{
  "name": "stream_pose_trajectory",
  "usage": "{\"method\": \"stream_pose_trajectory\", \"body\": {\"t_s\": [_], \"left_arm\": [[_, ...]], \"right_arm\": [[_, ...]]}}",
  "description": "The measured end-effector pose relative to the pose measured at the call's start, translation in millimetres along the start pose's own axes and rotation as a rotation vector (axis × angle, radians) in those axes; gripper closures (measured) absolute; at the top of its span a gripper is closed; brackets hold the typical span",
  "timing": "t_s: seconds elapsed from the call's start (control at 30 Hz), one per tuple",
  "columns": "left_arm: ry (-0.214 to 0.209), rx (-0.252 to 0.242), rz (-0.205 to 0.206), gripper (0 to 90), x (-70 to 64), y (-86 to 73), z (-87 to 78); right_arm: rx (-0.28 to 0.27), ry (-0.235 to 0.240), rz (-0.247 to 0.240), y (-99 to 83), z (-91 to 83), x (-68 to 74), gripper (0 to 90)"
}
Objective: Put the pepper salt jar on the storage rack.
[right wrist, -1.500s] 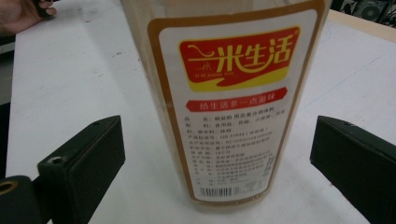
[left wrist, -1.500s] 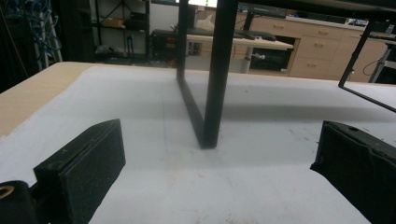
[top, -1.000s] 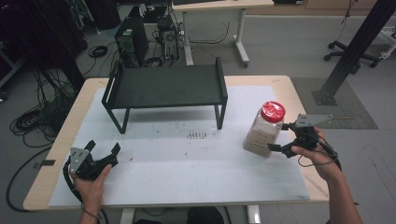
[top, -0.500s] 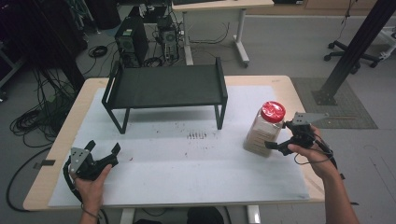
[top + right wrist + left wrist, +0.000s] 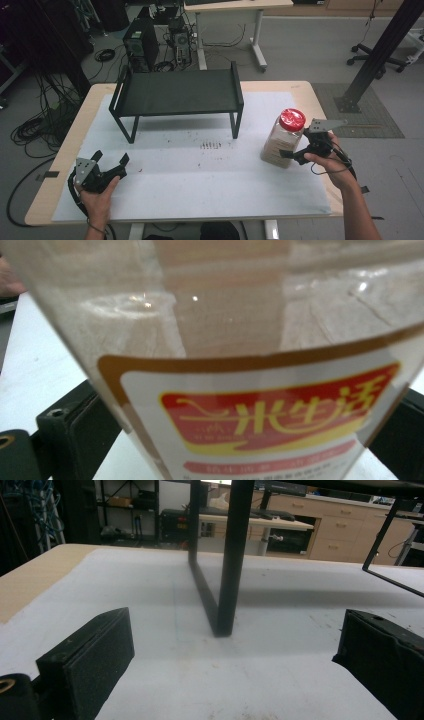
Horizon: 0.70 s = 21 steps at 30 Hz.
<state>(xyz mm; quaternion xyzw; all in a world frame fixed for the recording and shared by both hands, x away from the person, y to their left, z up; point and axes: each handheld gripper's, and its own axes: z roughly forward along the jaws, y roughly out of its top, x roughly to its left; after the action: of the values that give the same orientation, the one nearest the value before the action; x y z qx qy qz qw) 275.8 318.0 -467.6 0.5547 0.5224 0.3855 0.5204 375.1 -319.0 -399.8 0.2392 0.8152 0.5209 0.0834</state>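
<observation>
High view: right gripper (image 5: 292, 156), at 3 o'clock, has closed in since 1 second ago, jaws now flanking the red-lidded jar (image 5: 283, 139); clamping can't be told. Left gripper (image 5: 109, 165) stays wide open, empty, at 8 o'clock.

The high view looks forward and down from above my side of the table (image 5: 300, 90), taking in its whole top and the floor beyond. My left claw (image 5: 107, 167) carries a camera set low over the white mat (image 5: 280, 680), facing a leg of the black rack (image 5: 230, 560) from near, with desks and cabinets far behind. My right claw (image 5: 290, 152) carries one pressed right up to the jar (image 5: 250, 390), its label blurred by closeness. The high view shares the rack (image 5: 177, 92) and mat with the left view, the jar (image 5: 282, 140) with the right.
</observation>
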Motion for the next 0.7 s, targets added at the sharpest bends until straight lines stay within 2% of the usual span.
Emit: {"method": "stream_pose_trajectory", "body": {"t_s": [0.7], "left_arm": [[-0.001, 0.003, 0.0, 2.1, 0.1, 0.0, 0.1]], "right_arm": [[-0.035, 0.01, -0.014, 9.4, 6.0, 1.7, 1.7]]}}
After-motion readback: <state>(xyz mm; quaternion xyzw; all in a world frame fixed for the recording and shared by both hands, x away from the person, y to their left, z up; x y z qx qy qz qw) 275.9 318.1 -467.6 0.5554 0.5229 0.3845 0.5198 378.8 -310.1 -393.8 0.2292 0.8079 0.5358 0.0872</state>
